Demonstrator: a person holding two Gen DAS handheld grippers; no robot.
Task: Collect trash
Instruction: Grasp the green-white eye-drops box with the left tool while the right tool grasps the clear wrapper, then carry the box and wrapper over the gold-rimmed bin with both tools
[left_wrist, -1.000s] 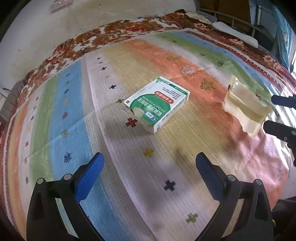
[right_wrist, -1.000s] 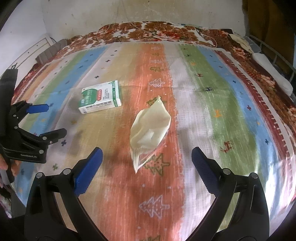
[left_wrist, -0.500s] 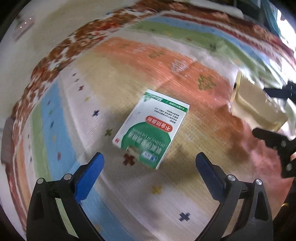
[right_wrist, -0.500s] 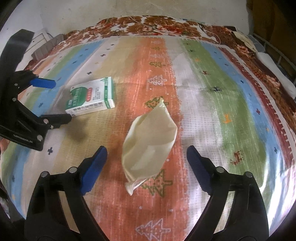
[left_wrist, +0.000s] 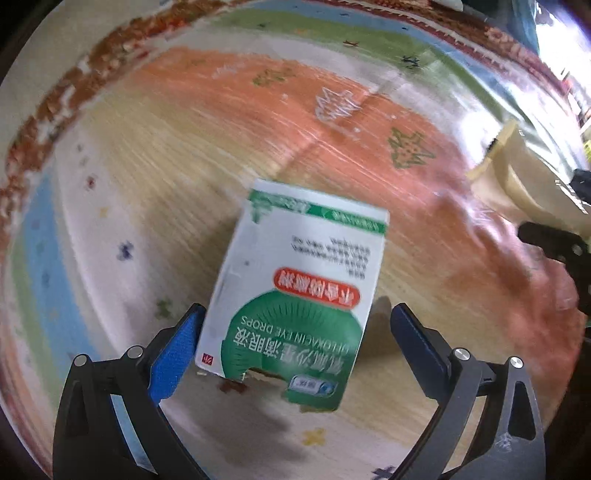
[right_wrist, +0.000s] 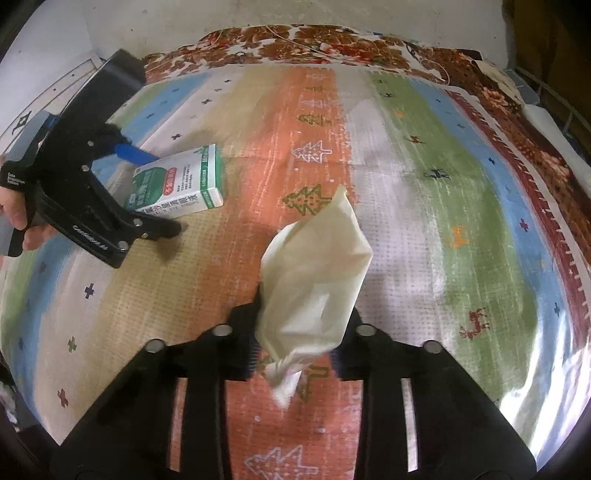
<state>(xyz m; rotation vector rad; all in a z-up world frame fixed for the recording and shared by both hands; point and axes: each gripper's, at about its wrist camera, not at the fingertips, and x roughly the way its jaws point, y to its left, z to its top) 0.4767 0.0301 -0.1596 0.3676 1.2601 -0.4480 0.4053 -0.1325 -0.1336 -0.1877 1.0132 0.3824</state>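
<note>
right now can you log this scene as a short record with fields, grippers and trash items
surface: striped patterned bedspread
left gripper: open, fingers either side of the eye drops box, not yet closed on it
eye drops box: green and white carton, lying flat, near end torn
right gripper: shut on the plastic bag
plastic bag: cream, crumpled, pinched at its lower end, standing up from the jaws
spacing: box and bag apart

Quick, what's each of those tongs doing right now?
Left tongs: open, straddling the box, not gripping yet.
Right tongs: shut on the bag.
</note>
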